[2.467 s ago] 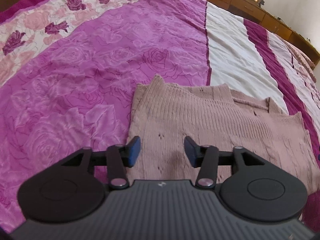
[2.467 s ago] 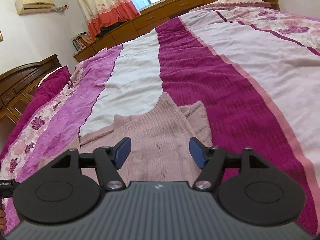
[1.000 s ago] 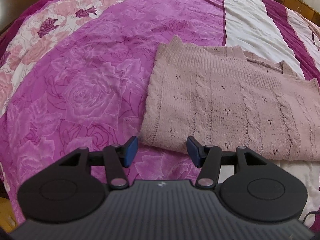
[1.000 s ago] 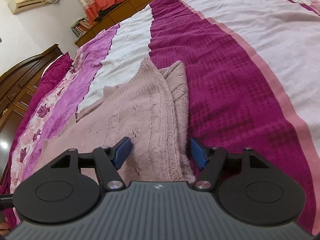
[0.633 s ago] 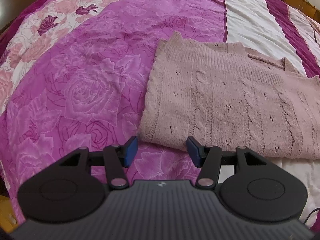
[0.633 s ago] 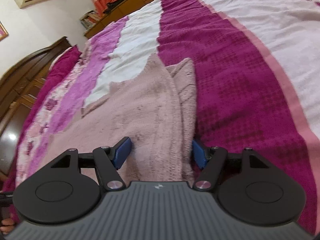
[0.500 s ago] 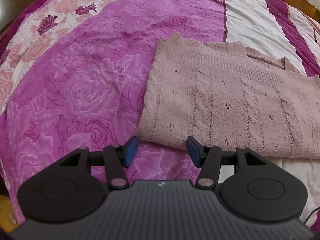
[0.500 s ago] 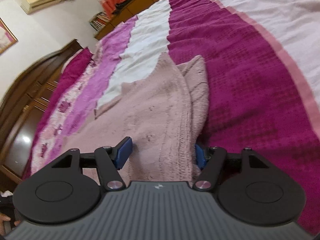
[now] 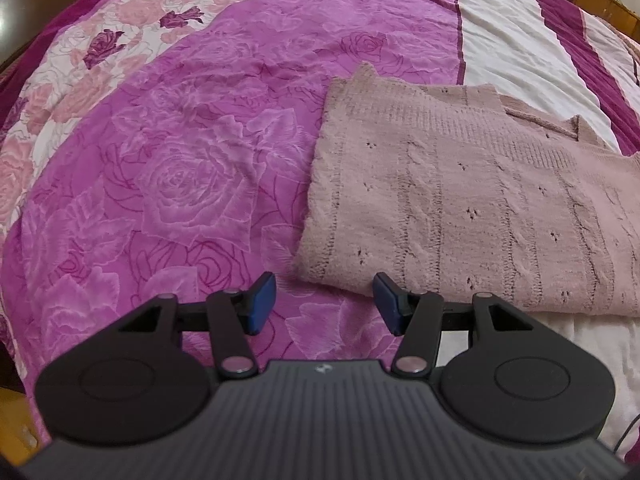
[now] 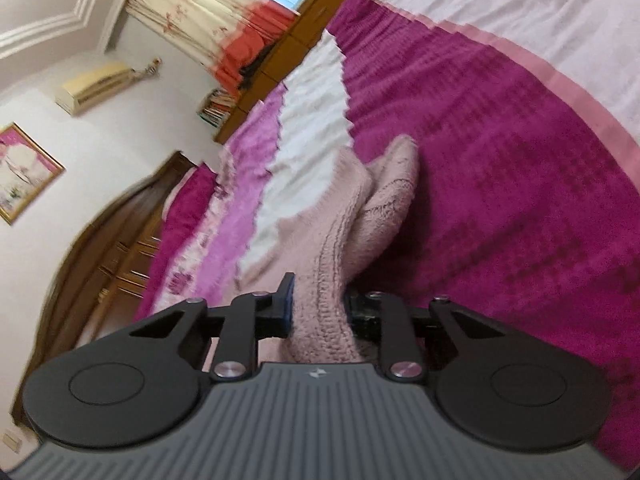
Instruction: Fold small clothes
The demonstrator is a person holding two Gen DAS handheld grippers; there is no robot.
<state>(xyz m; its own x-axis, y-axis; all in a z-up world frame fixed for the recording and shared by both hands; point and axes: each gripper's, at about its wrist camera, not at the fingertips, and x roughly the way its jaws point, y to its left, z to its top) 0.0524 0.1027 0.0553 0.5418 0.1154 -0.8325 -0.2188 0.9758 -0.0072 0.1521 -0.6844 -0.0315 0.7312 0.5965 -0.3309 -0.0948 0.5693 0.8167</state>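
Sweater [image 10: 320, 320] edge between closing right fingers [image 10: 286, 300]; left fingers [image 9: 262, 302] apart, just short.

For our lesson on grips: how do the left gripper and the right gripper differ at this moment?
The left gripper is open with nothing between its pads; the right gripper is closing on a bunched edge of the pink sweater. The left stands just short of the sweater's corner; the right touches it. Both have black arms.
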